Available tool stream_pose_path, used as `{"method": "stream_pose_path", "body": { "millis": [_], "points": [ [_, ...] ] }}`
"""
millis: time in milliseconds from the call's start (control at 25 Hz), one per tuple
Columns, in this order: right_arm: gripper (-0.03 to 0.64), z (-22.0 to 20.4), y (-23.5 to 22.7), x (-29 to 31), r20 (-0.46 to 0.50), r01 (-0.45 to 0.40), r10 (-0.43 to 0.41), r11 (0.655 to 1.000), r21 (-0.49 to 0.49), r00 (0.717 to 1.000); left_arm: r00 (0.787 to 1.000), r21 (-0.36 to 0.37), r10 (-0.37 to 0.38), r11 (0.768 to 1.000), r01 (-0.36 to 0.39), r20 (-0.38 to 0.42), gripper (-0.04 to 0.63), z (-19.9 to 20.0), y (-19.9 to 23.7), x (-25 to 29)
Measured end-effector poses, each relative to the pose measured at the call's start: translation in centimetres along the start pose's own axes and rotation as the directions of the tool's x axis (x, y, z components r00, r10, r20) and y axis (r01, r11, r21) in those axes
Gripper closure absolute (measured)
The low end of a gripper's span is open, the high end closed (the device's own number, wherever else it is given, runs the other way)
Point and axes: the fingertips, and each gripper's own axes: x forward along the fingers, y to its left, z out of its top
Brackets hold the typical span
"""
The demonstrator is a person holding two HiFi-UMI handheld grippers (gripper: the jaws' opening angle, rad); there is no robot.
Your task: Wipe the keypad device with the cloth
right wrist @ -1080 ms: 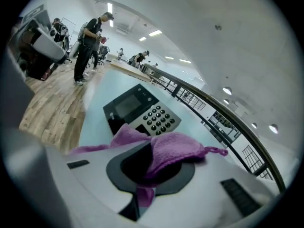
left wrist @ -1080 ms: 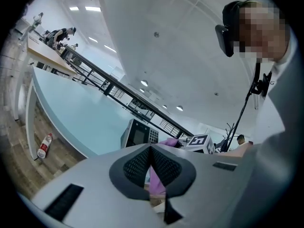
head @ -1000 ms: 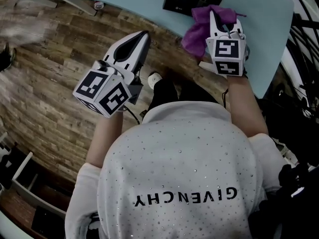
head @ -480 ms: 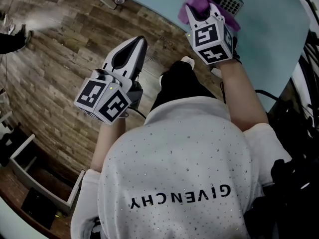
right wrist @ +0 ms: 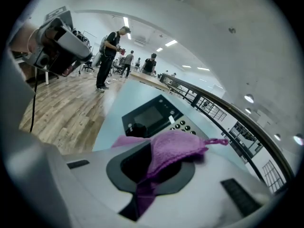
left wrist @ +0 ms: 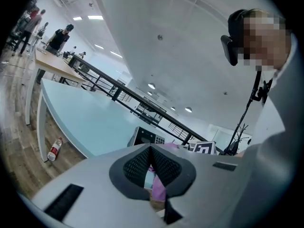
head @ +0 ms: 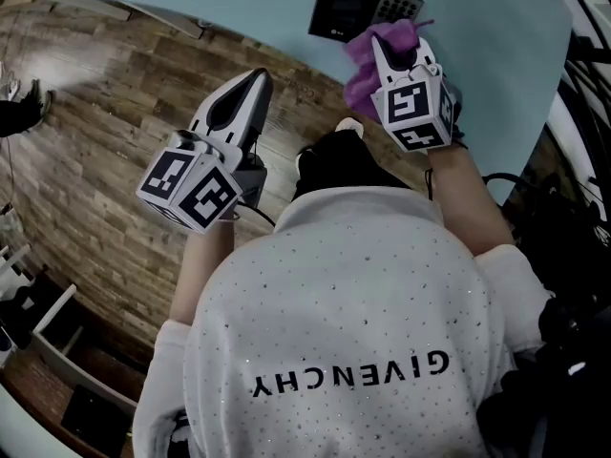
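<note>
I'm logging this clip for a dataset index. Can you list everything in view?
keypad device: one, black, on the table
cloth: one, purple, gripped, just short of the device
table: one, pale blue
bottle: one, red label, lying on the floor beside the table
floor: wood planks
bystanders: several, dark clothes, far back
top: one, white, on the person
left tongs: white, shut, empty, over the floor
right tongs: white, shut on the cloth
</note>
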Motion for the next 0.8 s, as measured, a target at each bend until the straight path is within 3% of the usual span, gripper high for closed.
{"method": "stream_pose_path", "body": {
  "millis": [240,400,480,600,680,800],
  "points": [
    [0.595,-1.9,-1.1,-1.8,-0.017,0.002,-0.002,1.000,0.002,1.000,1.000,-0.015,-0.012,1.000,0.012,-0.007,0.595,0.3,-0.9,1.8],
    [0.595,-2.4,-1.9,-2.4,-0.010,-0.029,0.029,0.997,0.067,1.000,1.000,-0.036,0.006,0.999,-0.006,0.004,0.595,0.3,-0.8,2.5],
    [0.595,-0.4,-1.7,-2.7,0.068,-0.103,0.095,0.987,0.127,0.993,1.000,-0.052,0.016,0.999,-0.015,0.010,0.595,0.5,-0.9,2.7],
    [0.595,4.1,0.3,-1.4,0.195,-0.293,0.259,0.941,0.169,0.946,0.999,-0.061,0.041,0.997,-0.040,0.015,0.595,0.8,-0.8,3.1],
    [0.595,6.5,2.3,0.9,0.216,-0.376,0.343,0.916,0.136,0.914,0.997,-0.060,0.076,0.995,-0.074,0.022,0.595,0.9,-0.1,3.1],
    [0.595,8.2,5.5,3.8,0.161,-0.436,0.429,0.900,0.012,0.889,0.991,-0.058,0.128,0.990,-0.125,0.040,0.595,1.2,0.9,2.6]
  ]
}}
